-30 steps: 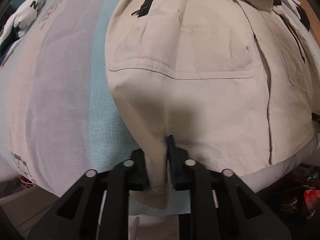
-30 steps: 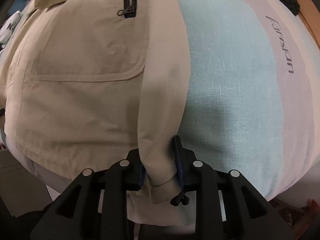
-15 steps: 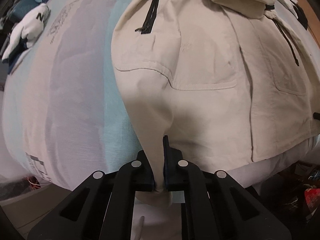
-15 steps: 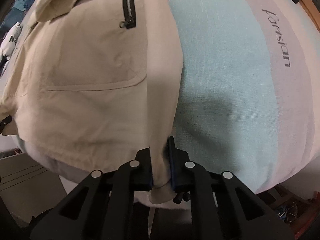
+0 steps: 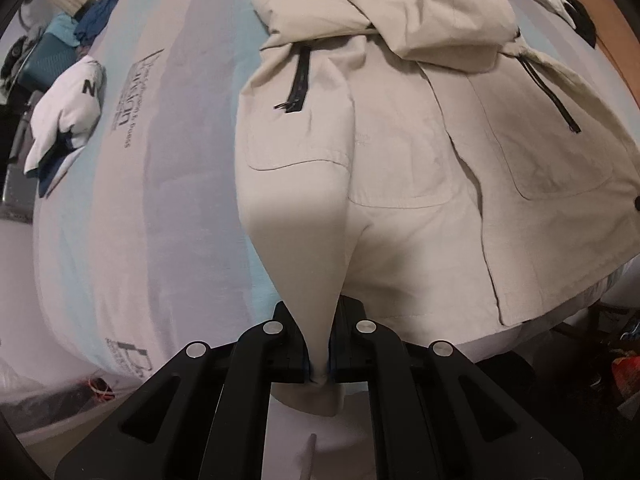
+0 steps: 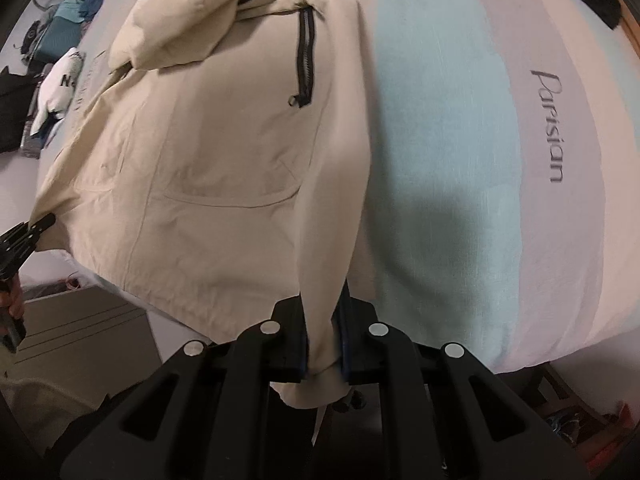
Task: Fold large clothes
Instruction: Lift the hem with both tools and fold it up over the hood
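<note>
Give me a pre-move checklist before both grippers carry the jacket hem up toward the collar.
1. Left gripper shut on jacket hem corner: ok.
2. Right gripper shut on the opposite hem corner: ok.
3. Hem lifted off the bedsheet: ok at both corners.
4. Sleeves tucked across the chest: ok.
5. White garment clear of the fold path: ok, well off to the side.
6. Fabric depth inside each grip: cannot tell.

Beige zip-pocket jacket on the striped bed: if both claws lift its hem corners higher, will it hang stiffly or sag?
The beige zip-pocket cloth jacket probably sags: it already drapes into a soft cone at the left claw. The pinch in the right claw looks thin and could slip. Its bunched sleeves may tumble.
</note>
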Tool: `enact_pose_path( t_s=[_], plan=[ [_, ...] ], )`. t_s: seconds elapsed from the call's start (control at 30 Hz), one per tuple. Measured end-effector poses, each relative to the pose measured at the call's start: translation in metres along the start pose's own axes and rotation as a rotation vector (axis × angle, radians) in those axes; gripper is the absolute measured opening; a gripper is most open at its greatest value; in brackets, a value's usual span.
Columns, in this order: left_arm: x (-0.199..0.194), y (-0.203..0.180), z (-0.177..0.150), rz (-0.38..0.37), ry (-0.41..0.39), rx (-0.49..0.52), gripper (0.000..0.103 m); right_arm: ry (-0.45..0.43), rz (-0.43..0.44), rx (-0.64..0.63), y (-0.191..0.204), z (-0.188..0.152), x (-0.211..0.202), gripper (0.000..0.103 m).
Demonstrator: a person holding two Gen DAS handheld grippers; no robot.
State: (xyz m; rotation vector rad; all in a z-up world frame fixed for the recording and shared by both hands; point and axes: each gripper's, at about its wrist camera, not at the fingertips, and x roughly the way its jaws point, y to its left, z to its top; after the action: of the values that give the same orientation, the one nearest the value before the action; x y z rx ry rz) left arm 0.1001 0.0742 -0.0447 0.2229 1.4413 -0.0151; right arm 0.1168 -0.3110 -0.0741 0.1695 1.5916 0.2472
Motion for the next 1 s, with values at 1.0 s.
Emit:
enact_pose_path(
  t_s=[1.0],
  plan=[
    [-0.027, 0.054, 0.197, -0.116, -0.095, 0.092, 0.005, -0.181, -0.132, 0.137, 0.016, 0.164, -0.069, 0.010]
  ],
)
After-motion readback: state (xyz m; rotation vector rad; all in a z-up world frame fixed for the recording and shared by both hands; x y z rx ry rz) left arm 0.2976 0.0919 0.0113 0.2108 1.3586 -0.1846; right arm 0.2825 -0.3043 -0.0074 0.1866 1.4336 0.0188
